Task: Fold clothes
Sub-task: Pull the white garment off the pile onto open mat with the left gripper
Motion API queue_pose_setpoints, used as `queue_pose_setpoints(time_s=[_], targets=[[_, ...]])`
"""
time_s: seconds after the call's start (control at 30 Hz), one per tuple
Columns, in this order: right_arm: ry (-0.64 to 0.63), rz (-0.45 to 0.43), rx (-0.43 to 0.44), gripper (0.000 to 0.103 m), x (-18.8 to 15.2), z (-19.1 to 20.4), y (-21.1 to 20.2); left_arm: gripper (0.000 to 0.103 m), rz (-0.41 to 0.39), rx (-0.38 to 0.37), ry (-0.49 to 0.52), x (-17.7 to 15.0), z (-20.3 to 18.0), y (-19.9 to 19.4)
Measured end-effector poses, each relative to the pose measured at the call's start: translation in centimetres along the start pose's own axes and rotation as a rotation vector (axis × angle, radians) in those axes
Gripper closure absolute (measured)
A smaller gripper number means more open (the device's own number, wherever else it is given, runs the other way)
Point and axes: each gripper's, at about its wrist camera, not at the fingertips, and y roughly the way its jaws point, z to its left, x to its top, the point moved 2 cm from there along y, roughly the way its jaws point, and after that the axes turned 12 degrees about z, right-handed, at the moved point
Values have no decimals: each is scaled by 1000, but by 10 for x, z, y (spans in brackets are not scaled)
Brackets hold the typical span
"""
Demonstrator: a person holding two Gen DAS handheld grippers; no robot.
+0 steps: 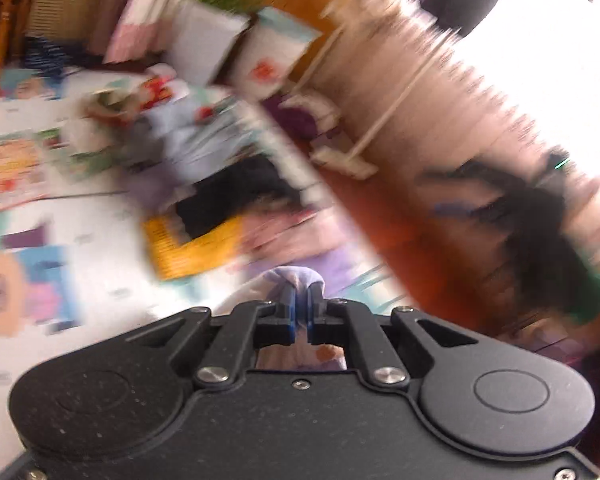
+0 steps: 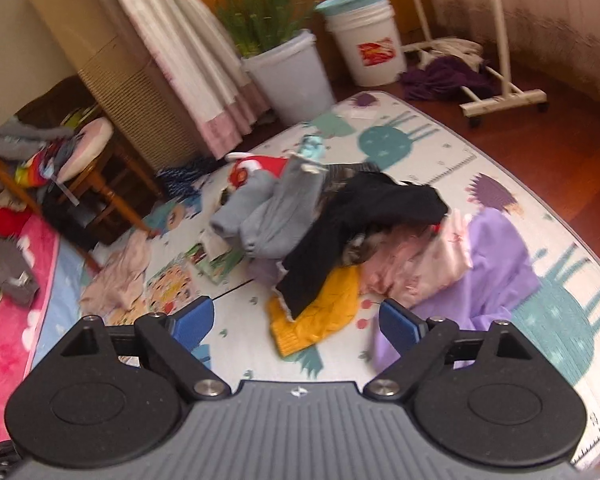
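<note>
The left gripper (image 1: 301,300) pinches a pale lilac cloth (image 1: 296,276) between pressed blue pads, likely lifting it clear for folding. The right gripper (image 2: 296,320) hangs spread and empty above the play mat (image 2: 440,148), facing the clothes pile (image 2: 340,232) beyond.

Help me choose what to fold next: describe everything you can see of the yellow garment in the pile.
The yellow garment looks like a thick ribbed knit, mustard yellow, crumpled rather than spread flat. It lies on the patterned play mat at the near edge of the clothes pile. A black garment drapes over its upper part, hiding its shape, so sleeves or a collar cannot be made out. Pink clothing lies just beside it. The open right tongs touch nothing.
</note>
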Motion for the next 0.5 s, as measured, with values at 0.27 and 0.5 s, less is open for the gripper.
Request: queue_pose_setpoints(time_s=[0.27, 0.5], targets=[[-156, 58, -1, 14, -7, 55, 22, 98, 227, 480, -26, -24, 83, 59], [-292, 109, -2, 14, -13, 104, 41, 47, 225, 597, -39, -32, 111, 51]])
